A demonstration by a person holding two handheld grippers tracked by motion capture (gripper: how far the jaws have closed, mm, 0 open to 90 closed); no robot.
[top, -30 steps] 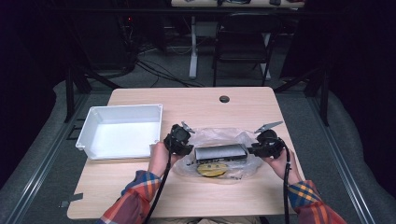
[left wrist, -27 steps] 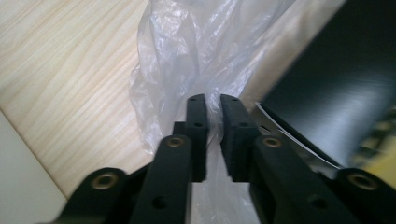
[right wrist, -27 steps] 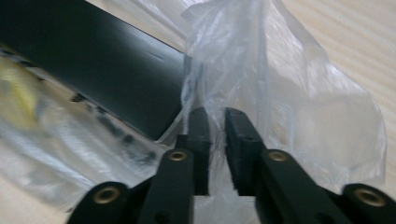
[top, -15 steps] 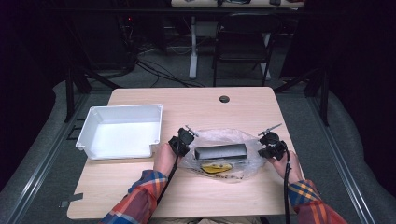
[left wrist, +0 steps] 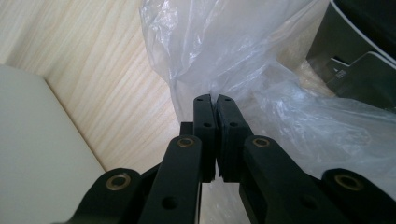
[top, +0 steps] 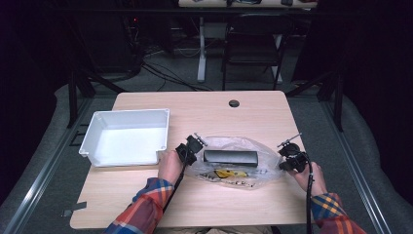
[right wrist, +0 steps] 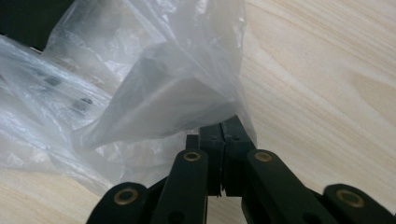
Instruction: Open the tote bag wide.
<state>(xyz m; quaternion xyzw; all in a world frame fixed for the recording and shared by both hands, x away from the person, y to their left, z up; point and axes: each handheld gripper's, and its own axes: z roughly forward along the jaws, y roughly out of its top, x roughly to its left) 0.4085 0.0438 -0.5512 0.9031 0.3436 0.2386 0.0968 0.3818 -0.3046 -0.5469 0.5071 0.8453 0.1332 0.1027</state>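
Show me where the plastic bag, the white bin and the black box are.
plastic bag (top: 265, 155), high view, its right part beside the box.
white bin (top: 125, 144), high view, bare floor inside.
black box (top: 230, 157), high view, middle of its top face, inside the bag.

One camera hangs high over the person's side, looking forward and down on the whole counter (top: 204, 105). Two more ride the claws, low and very close, both facing the clear plastic bag (left wrist: 261, 65).

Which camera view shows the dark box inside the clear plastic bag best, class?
The high view: the whole dark box lies inside the plastic bag, between both grippers. The left gripper view catches just its corner through the plastic. In the right gripper view only a dim dark shape shows through the film.
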